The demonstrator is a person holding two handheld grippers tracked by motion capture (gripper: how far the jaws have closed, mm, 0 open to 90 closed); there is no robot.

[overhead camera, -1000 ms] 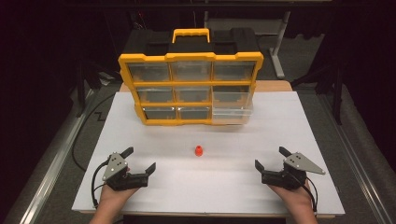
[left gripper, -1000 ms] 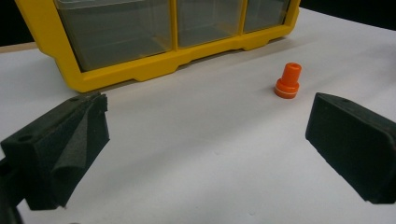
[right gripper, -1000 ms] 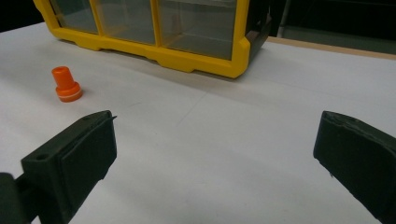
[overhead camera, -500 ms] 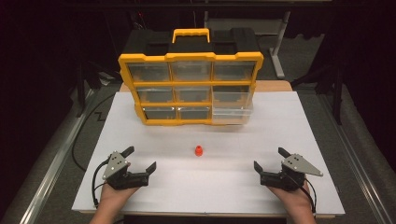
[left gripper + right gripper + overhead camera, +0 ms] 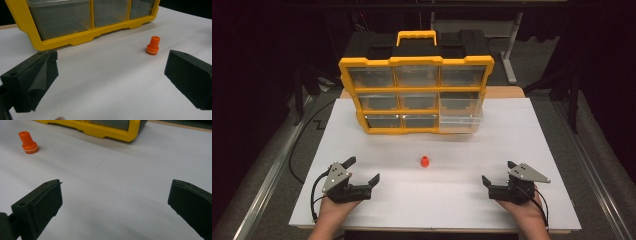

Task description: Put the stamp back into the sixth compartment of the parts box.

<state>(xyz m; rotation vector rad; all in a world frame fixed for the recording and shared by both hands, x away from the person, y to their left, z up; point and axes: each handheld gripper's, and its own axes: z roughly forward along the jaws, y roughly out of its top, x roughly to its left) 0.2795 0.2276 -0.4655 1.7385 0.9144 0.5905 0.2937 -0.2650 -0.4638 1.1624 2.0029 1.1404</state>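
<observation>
Orange and small, a plastic peg (image 5: 425,161) is standing upright on the white table (image 5: 522,140) in the high view, a little in front of the yellow drawer cabinet (image 5: 414,95) and roughly midway between the two tools. The left gripper (image 5: 362,172) is resting well to the left of the peg with its jaws spread wide and holding nothing, and the right gripper (image 5: 498,172) is lying well to the right of the peg, likewise wide and empty. In the left gripper view, the peg (image 5: 152,45) is sitting ahead and toward the right-hand jaw, with the cabinet (image 5: 75,40) just behind it; a reach from this angle is risking a jaw tip clipping the narrow top and tipping the peg so it rolls off across the smooth sheet. In the right gripper view, the peg (image 5: 28,142) is standing far off toward the left-hand jaw, near the cabinet's lower edge (image 5: 110,131); closing off-centre here is likely squeezing only the flared base, so the peg could be squirting out or skidding toward the cabinet.
</observation>
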